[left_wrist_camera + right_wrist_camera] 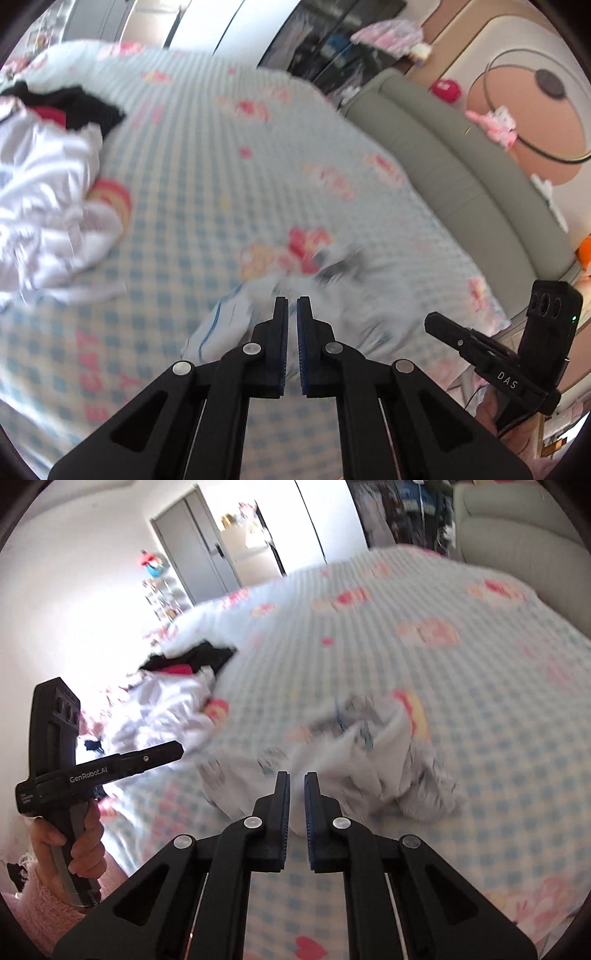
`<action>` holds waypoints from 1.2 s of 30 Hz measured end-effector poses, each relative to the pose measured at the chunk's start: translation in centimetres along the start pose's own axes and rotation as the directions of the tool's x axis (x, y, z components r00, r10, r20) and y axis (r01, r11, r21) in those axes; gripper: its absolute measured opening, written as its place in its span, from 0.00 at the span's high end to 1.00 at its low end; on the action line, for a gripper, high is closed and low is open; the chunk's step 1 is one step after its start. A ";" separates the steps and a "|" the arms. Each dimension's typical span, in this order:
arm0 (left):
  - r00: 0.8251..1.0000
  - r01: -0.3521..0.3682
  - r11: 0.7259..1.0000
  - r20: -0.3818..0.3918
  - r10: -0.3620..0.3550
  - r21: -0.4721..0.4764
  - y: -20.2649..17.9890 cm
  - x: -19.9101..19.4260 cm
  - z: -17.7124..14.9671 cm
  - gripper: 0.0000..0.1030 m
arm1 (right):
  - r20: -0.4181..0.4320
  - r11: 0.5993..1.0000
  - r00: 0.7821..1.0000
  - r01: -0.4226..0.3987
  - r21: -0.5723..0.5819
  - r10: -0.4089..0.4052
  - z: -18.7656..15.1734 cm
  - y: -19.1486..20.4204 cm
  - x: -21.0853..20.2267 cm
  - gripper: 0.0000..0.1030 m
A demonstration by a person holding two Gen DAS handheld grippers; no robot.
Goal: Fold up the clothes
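Note:
A crumpled white garment with blue print lies blurred on the checked bed cover, just ahead of both grippers. My left gripper hovers over its near edge with the jaws almost touching and no cloth visibly pinched. My right gripper stands the same way over the garment's near side, its jaws a narrow slit apart with nothing seen between them. Each gripper shows side-on in the other's view: the right gripper at the right, the left gripper at the left, held by a hand.
A pile of white clothes with a black and red piece lies at the left of the bed. A grey padded headboard runs along the right. A wardrobe door stands behind the bed.

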State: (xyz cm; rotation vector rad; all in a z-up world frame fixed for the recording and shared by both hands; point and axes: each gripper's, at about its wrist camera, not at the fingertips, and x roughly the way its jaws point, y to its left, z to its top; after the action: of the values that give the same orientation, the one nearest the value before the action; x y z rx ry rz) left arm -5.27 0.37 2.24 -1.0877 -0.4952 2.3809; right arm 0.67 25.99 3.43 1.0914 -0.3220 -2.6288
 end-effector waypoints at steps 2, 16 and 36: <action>0.998 0.006 0.999 0.059 -0.009 0.051 -1.0 -1.7 1.3 0.95 | 0.040 1.000 0.999 -0.006 -0.028 0.007 1.2 1.0 -1.1 0.94; 0.959 -0.030 0.994 -0.283 0.000 -0.101 3.5 6.9 -5.2 0.44 | -0.222 0.988 0.967 0.143 0.062 -0.126 -4.6 -2.6 5.7 0.49; 0.979 -0.066 0.993 -0.197 0.046 -0.094 3.2 11.8 -2.2 0.92 | -0.273 0.995 0.957 0.091 -0.034 -0.097 -3.4 -2.7 10.7 0.85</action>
State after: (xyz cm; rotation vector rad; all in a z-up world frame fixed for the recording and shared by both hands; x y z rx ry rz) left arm -11.17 4.57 -7.89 -1.3804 -0.5251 2.2868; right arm -4.64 24.57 -6.75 1.4759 -0.1860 -2.5076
